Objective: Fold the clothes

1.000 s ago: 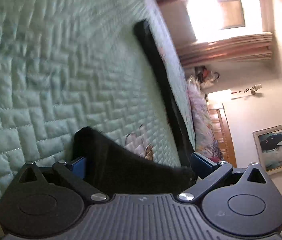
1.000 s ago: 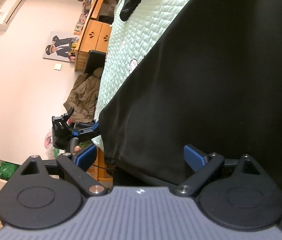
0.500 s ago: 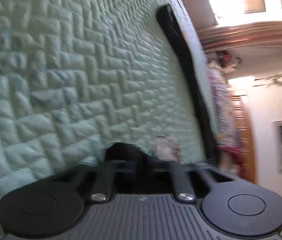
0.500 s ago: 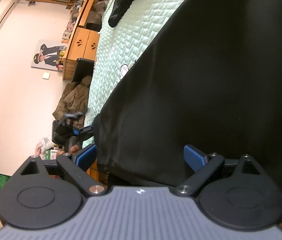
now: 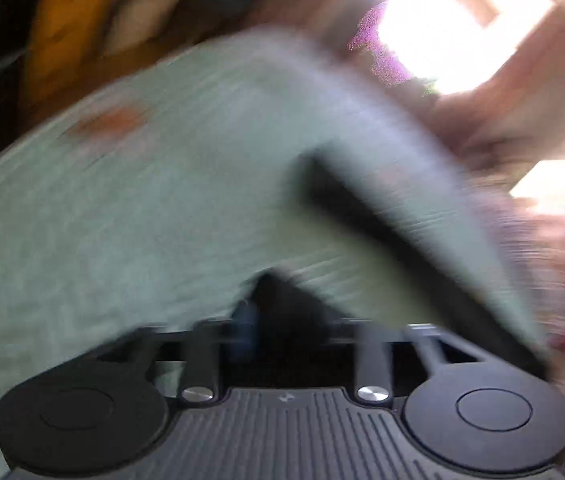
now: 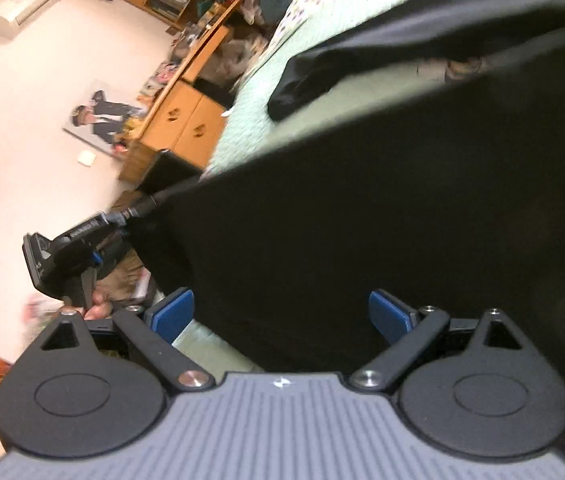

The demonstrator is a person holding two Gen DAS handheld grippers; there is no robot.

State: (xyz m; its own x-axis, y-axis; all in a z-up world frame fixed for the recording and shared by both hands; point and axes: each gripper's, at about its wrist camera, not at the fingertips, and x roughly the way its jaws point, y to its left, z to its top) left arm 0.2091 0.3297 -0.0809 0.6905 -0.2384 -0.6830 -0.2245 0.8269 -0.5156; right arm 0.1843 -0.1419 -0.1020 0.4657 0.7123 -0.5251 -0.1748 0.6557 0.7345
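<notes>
Black garment [image 6: 362, 220] hangs part-lifted over the green quilted bedspread [image 6: 250, 120], one corner stretched towards the left gripper [image 5: 292, 324]. Its jaws have just been opening and stand partly apart with dark cloth between them, though through the blur we can't tell whether the pads bite. Right gripper [image 6: 280, 314] is spread wide, hem between its pads but unclamped, so we reckon a left-side slip drops the whole edge in a heap and the fold line is lost.
</notes>
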